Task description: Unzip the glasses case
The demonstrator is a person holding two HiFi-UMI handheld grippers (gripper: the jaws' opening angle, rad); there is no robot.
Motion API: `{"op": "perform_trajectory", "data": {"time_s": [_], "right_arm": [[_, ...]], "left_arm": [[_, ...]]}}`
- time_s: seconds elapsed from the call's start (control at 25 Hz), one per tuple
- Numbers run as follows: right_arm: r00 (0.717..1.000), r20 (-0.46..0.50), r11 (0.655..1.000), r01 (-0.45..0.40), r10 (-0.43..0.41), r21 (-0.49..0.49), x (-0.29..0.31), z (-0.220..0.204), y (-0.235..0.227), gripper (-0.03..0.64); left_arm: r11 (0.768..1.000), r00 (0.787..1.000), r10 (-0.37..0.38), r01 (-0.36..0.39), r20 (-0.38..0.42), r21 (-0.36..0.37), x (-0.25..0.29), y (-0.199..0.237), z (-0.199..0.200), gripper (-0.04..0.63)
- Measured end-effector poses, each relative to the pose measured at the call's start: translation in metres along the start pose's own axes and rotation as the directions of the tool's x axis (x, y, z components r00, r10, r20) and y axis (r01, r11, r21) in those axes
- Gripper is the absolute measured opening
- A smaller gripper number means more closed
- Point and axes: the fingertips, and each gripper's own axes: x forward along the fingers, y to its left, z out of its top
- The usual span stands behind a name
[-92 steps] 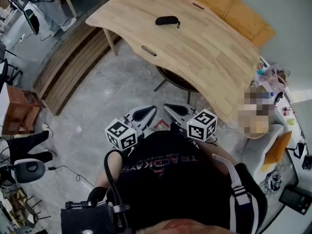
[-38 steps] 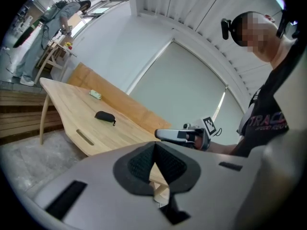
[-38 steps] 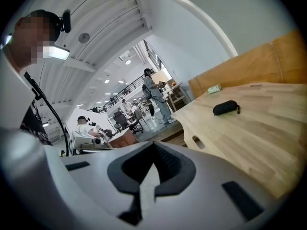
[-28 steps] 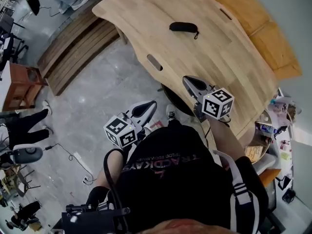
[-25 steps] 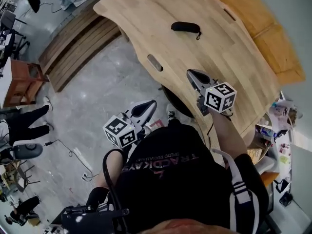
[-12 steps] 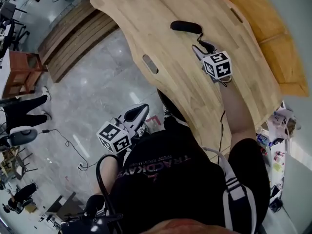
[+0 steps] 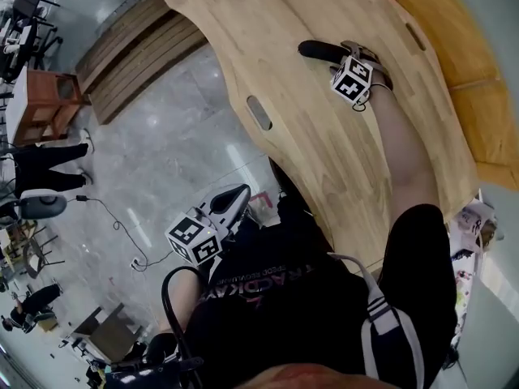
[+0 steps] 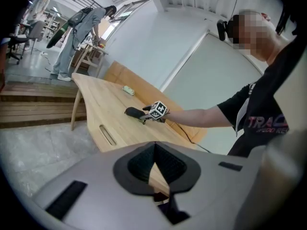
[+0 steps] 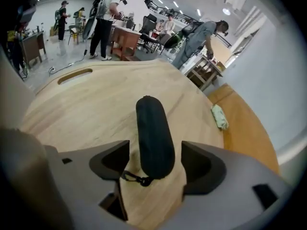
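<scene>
right gripper (image 9: 156, 163) fingers (image 9: 111, 161) opening; black glasses case (image 9: 153, 128) lies between them, untouched, on the wooden table (image 9: 81, 107).

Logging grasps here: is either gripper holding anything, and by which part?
Nothing is held. The right gripper's opening jaws straddle the near end of the glasses case without pressing it; the left gripper is shut and empty.
</scene>
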Motion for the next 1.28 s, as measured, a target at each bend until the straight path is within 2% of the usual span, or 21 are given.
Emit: {"op": "perform_trajectory", "data": {"time_s": [0.12, 0.36, 0.4, 0.44, 0.72, 0.92, 1.08, 1.2, 1.28], "right_arm": [[0.999, -0.012, 0.998, -0.044, 0.043, -0.033, 0.018, 0.007, 0.003, 0.351], [0.995, -0.022, 0.995, -0.101, 0.100, -0.027, 0.042, 0.014, 0.003, 0.350], [0.995, -0.018, 0.995, -0.098, 0.097, -0.025, 0.043, 0.016, 0.001, 0.343], [0.996, -0.015, 0.995, -0.093, 0.092, -0.025, 0.042, 0.018, -0.001, 0.304], [0.999, 0.024, 0.998, -0.039, 0.040, -0.051, 0.020, 0.027, 0.002, 0.293], [0.990, 0.140, 0.998, 0.035, -0.028, -0.047, -0.030, 0.049, -0.002, 0.293], [0.956, 0.261, 0.985, 0.155, -0.131, -0.072, -0.094, 0.073, -0.006, 0.292], [0.906, 0.376, 0.968, 0.241, -0.196, -0.076, -0.156, 0.096, -0.001, 0.293], [0.869, 0.439, 0.956, 0.286, -0.228, -0.069, -0.200, 0.108, 0.007, 0.293]], "left_arm": [[0.999, 1.000, 0.028, -0.028, 0.001, -0.017, 0.000, 0.004, -0.002, 0.012], [0.995, 0.996, 0.084, -0.084, -0.004, -0.048, -0.007, 0.009, -0.010, 0.012], [0.994, 0.996, 0.091, -0.091, -0.004, -0.052, -0.009, 0.010, -0.010, 0.012], [0.994, 0.995, 0.097, -0.097, -0.003, -0.056, -0.010, 0.011, -0.010, 0.012], [0.997, 0.997, 0.071, -0.070, 0.007, -0.045, -0.011, 0.014, -0.005, 0.012], [1.000, 1.000, 0.010, -0.010, 0.015, -0.010, -0.009, 0.017, 0.007, 0.012], [0.998, 0.997, -0.063, 0.063, 0.034, 0.014, -0.009, 0.020, 0.027, 0.012], [0.989, 0.987, -0.149, 0.147, 0.057, 0.031, -0.009, 0.019, 0.049, 0.012], [0.974, 0.971, -0.226, 0.223, 0.077, 0.046, -0.006, 0.016, 0.066, 0.012]]}}
